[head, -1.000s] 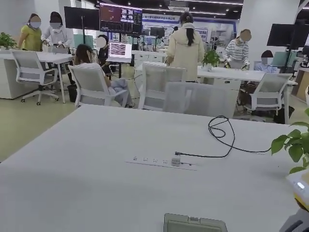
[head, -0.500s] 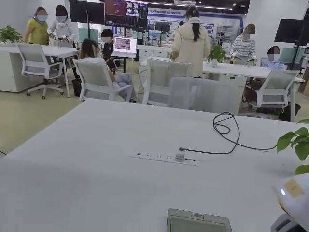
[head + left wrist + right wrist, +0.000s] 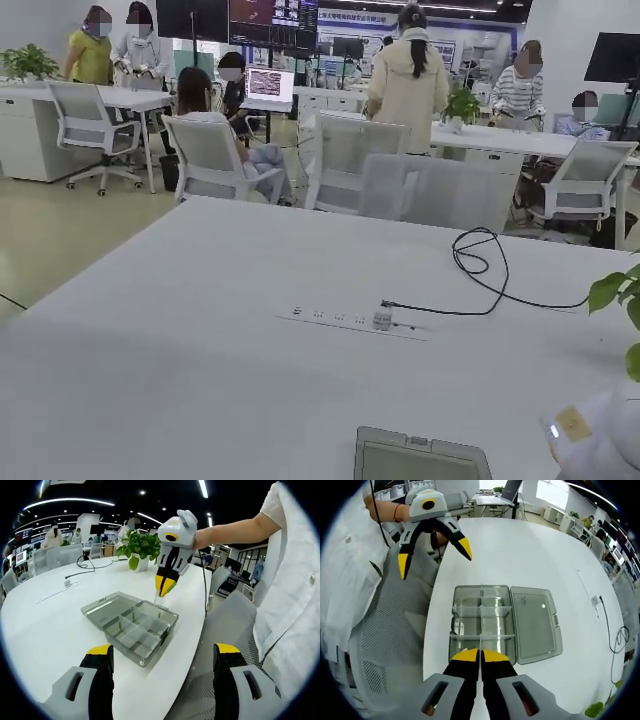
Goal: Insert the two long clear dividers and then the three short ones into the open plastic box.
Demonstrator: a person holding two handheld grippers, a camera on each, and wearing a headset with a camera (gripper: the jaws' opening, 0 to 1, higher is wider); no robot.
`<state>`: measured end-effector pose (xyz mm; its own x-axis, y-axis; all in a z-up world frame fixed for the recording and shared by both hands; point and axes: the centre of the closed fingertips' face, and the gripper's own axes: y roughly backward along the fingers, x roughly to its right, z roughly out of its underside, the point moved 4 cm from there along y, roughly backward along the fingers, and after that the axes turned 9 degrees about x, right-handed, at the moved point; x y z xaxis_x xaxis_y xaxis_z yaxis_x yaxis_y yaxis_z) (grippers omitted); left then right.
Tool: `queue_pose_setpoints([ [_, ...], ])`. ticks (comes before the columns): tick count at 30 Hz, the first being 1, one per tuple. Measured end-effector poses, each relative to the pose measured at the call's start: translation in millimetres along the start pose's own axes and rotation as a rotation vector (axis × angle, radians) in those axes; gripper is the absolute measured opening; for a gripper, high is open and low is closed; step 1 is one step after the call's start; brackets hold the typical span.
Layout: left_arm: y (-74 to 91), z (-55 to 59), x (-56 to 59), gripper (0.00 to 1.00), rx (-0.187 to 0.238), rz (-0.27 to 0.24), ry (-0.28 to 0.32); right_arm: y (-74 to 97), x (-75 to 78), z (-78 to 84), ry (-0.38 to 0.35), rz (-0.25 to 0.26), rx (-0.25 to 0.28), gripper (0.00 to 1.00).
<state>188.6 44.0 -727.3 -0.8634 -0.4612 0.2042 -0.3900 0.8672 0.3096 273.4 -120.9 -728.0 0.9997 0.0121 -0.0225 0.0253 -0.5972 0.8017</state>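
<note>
Your 1 smoky clear plastic box (image 3: 467,622) lies open at the white table (image 3: 530,545) edge. Your left gripper (image 3: 164,650) gapes; your right gripper (image 3: 481,655) pinches 1 thin clear divider (image 3: 481,630).

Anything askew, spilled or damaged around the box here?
Nothing stands out. The plastic box sits flat on the table, its lid folded open beside it, fitted dividers upright and straight. The right gripper is shut on a clear divider above it; the left gripper hangs open.
</note>
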Motion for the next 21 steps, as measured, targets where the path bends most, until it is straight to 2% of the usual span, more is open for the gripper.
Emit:
queue_pose_setpoints([
  [14, 0.3, 1.7, 0.1, 0.82, 0.007, -0.005, 0.007, -9.0, 3.0, 4.3, 0.004, -0.014, -0.033, 0.03],
  [21, 0.6, 0.7, 0.2, 0.82, 0.01, -0.005, 0.006, -16.0, 6.3, 9.8, -0.037, -0.035, -0.035, 0.03],
])
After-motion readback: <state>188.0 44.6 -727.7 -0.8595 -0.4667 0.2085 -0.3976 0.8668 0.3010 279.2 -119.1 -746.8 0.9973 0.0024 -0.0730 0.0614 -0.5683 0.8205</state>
